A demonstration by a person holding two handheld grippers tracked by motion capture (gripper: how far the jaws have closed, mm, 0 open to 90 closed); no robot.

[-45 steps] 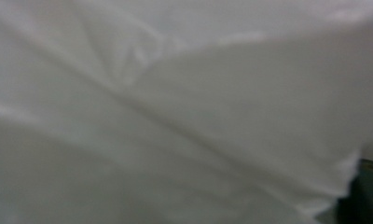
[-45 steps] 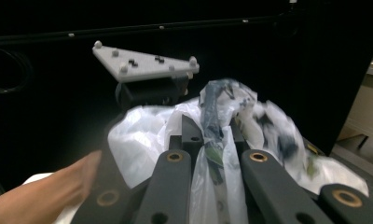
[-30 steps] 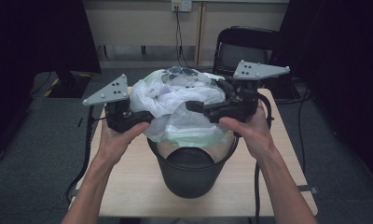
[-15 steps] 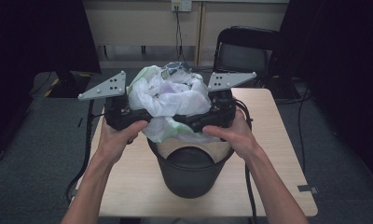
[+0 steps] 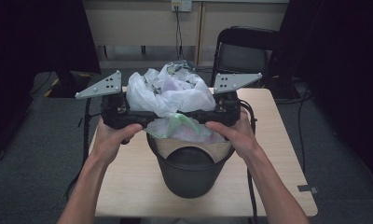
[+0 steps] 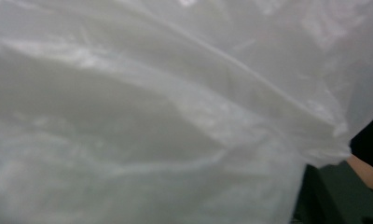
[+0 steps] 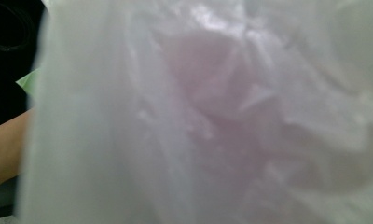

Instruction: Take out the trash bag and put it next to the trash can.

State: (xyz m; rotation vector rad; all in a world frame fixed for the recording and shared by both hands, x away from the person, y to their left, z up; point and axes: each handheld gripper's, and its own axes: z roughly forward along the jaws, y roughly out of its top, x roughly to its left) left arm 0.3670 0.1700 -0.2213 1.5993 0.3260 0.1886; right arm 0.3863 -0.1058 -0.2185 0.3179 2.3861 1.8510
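Note:
A crumpled white translucent plastic bag [image 5: 168, 93] is bunched above a black bin [image 5: 191, 177] on the wooden table [image 5: 278, 154]. A green patch [image 5: 181, 124] shows through its lower part. My left gripper [image 5: 149, 120] reaches into the bag from the left and my right gripper [image 5: 208, 119] from the right, both level and pointing inward. The left jaws have just been opening and the right jaws closing. Both pairs are buried in the plastic, so their stance is hidden. Bag film [image 6: 175, 116] lies right against the left gripper view, and pinkish-white film [image 7: 212, 116] against the right gripper view.
A black chair [image 5: 245, 51] stands behind the table's far right corner. Cables trail off the table's left and right edges. A wall socket [image 5: 181, 5] with a hanging cord is at the back. Grey carpet surrounds the table.
The right gripper came in toward the bag and sank to the left gripper's level. The bag is squeezed narrower and taller between the two grippers. The left hand stayed put.

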